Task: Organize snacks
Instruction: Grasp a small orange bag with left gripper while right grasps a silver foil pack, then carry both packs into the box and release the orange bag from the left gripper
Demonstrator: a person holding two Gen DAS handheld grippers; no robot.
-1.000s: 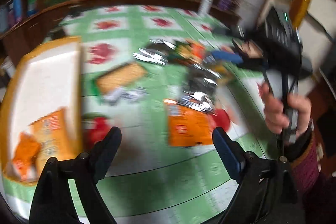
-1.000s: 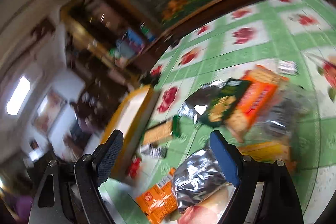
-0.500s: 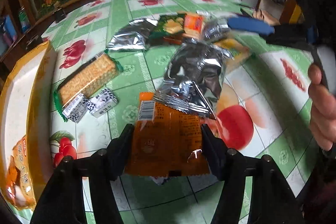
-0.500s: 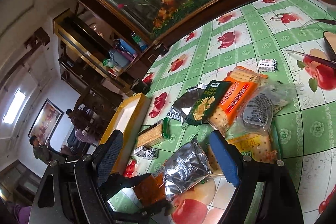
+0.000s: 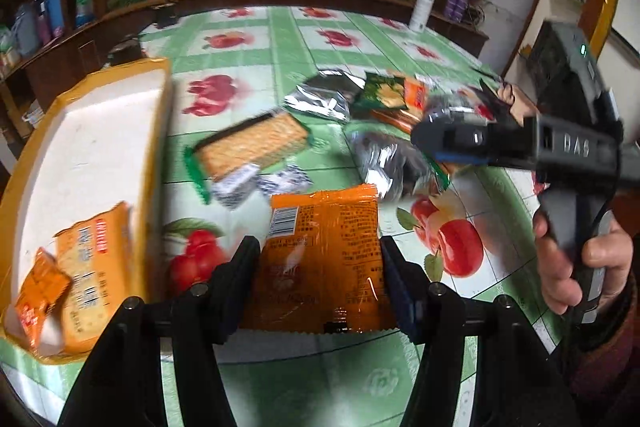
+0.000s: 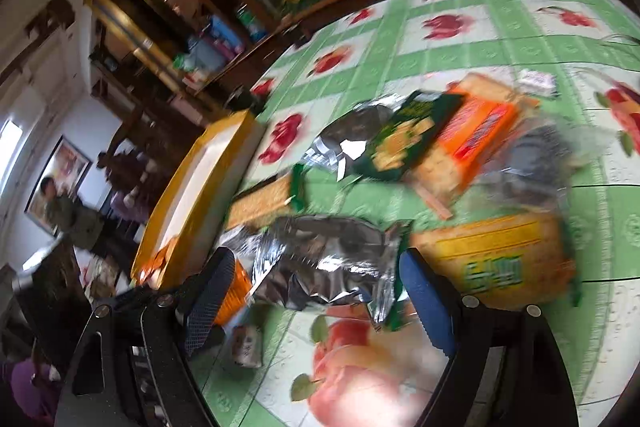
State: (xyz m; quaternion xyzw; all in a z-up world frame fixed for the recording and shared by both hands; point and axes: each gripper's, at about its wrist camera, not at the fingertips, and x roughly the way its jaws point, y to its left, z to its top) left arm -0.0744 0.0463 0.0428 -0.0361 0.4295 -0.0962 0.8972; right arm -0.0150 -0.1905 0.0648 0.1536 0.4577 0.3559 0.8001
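At the near table edge the left gripper [image 5: 318, 277] clamps the orange packet [image 5: 324, 259], next to carry left into the tray [image 5: 158, 123], while the right gripper [image 6: 316, 301] stands wide over the foil bag [image 6: 324, 259], empty.

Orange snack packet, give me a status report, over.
Left gripper shut on orange snack packet, jaws just closed. Right gripper open over silver packet. Yellow tray at left, path clear.

In the left wrist view a tray [image 5: 100, 131] fills the left side of the table [image 5: 280, 47], with two packets [image 5: 76, 275] in its lower corner. Right of it lies a biscuit pack [image 5: 252, 143]; two small sweets [image 5: 260, 183] sit just below. A flat snack packet [image 5: 324, 259] lies bottom centre, a heap of packets [image 5: 384, 99] in the upper right.
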